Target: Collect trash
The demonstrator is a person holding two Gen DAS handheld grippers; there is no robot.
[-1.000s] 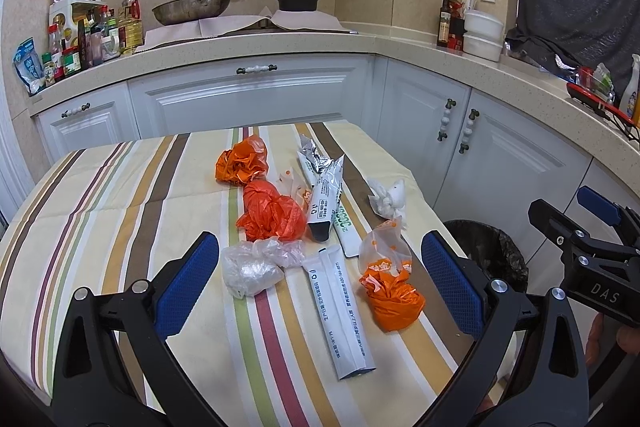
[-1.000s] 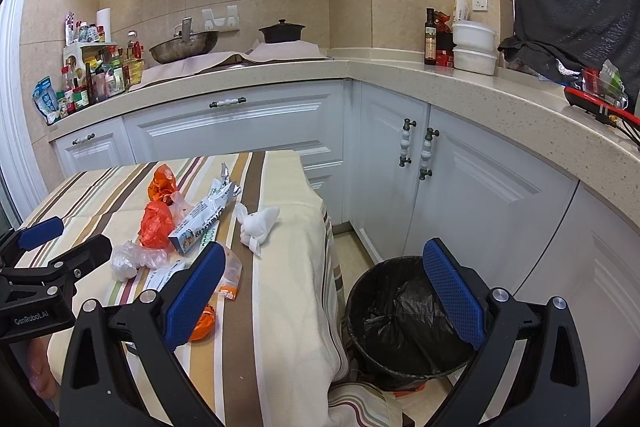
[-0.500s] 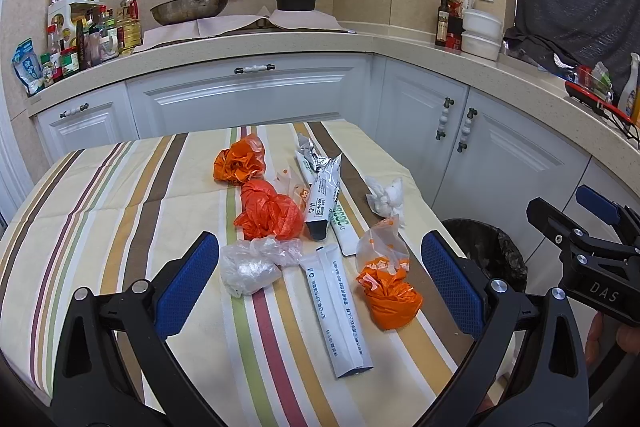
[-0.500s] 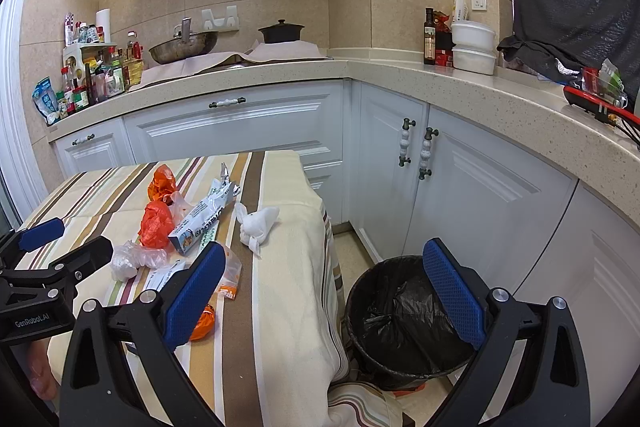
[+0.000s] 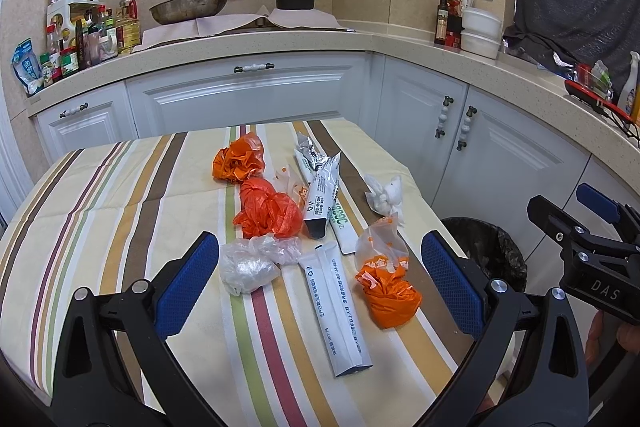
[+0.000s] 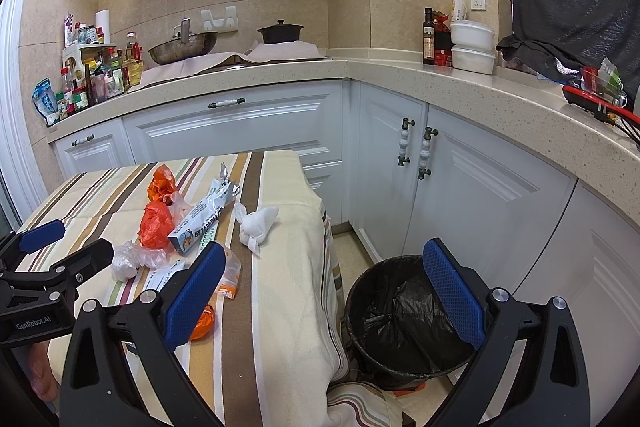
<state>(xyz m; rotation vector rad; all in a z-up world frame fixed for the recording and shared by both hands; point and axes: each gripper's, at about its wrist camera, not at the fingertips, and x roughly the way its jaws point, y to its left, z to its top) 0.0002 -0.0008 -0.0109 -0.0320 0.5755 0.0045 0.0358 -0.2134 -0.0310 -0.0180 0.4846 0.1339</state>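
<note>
Striped cloth-covered surface (image 5: 100, 211) across the middle and lower left of the left wrist frame. On it: orange bag (image 5: 239, 163) at centre top; below it a second crumpled orange bag (image 5: 267, 211); clear plastic wad (image 5: 250, 264) lower centre, just beside it. White printed wrapper (image 5: 322, 201) tilted across a green-lettered one (image 5: 342, 227) right of centre, silver foil scrap (image 5: 309, 153) above. Long white pouch (image 5: 340, 309) in the lower middle. Orange-filled clear bag (image 5: 386, 285) to its right. White tissue wad (image 5: 384, 197) near the right edge. Floor (image 6: 356, 259) at lower centre of the right wrist frame, carrying a black-lined bin (image 6: 404, 315).
</note>
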